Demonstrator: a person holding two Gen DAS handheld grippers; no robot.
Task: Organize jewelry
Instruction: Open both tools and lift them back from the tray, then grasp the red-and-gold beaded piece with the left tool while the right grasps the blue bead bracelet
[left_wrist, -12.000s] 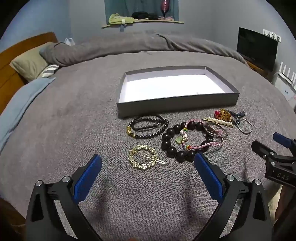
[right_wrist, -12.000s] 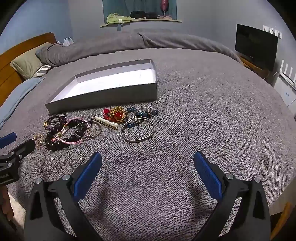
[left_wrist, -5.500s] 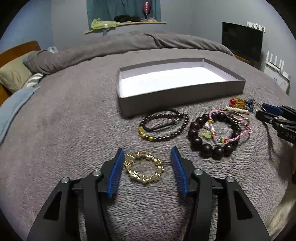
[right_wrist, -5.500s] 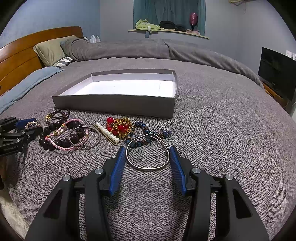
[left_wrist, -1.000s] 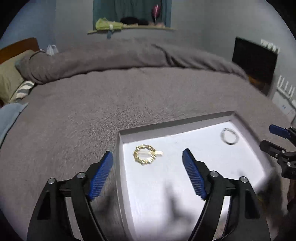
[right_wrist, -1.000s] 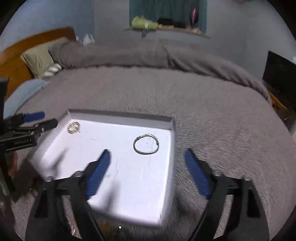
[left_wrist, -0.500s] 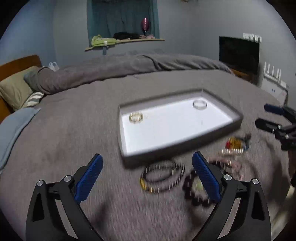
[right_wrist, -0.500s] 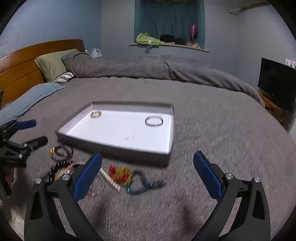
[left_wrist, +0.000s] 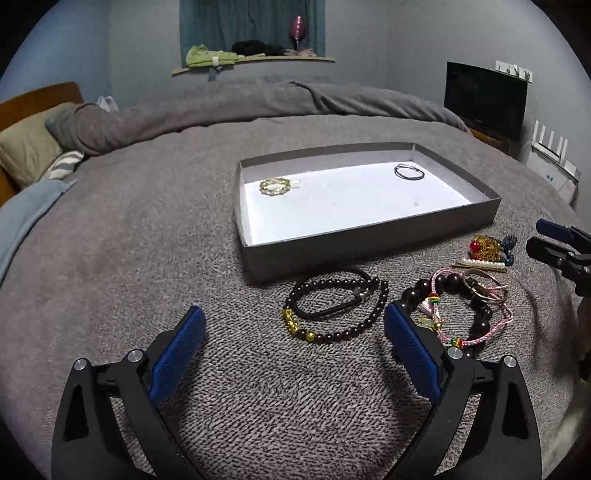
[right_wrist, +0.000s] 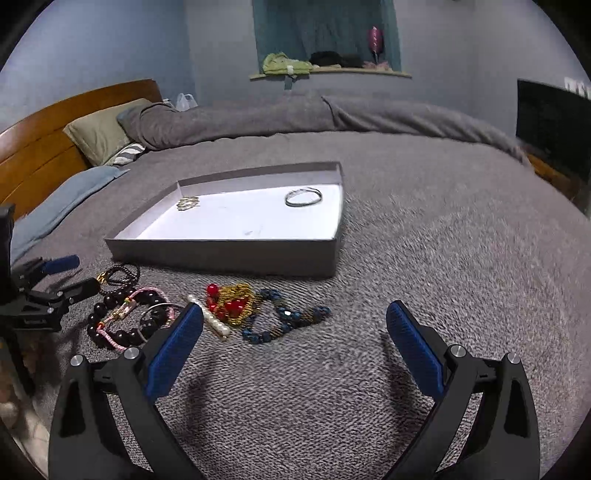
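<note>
Both claws have pulled back from over the grey box (left_wrist: 369, 236) and now hang low above the bed (left_wrist: 147, 229), in front of the jewelry that is left. A second ago each looked straight down into the box; now the box sits in the middle of the left wrist view and in the centre-left of the right wrist view. The left claw (left_wrist: 295, 343) stands wide and carries nothing, and so does the right claw (right_wrist: 295, 339). I judge from this that the first pair of placements is done and the next pickups are about to begin. The box holds two pieces, well apart: the gold ring-shaped brooch (left_wrist: 275, 185) in its upper left corner and the thin silver bangle (left_wrist: 409, 172) in its upper right corner; the rest of its white floor is bare. Outside it, just below its near wall, lie the dark bead bracelet with gold beads (left_wrist: 332, 308), between the left claw's fingers in that view, and the large dark bead bracelet tangled with a pink cord (left_wrist: 461, 306) at lower right. In the right wrist view the pearl clip (right_wrist: 208, 314), the red and gold piece (right_wrist: 231, 302) and the blue bead strand (right_wrist: 284, 321) lie close together just ahead of the right claw. Most of the task remains.
</note>
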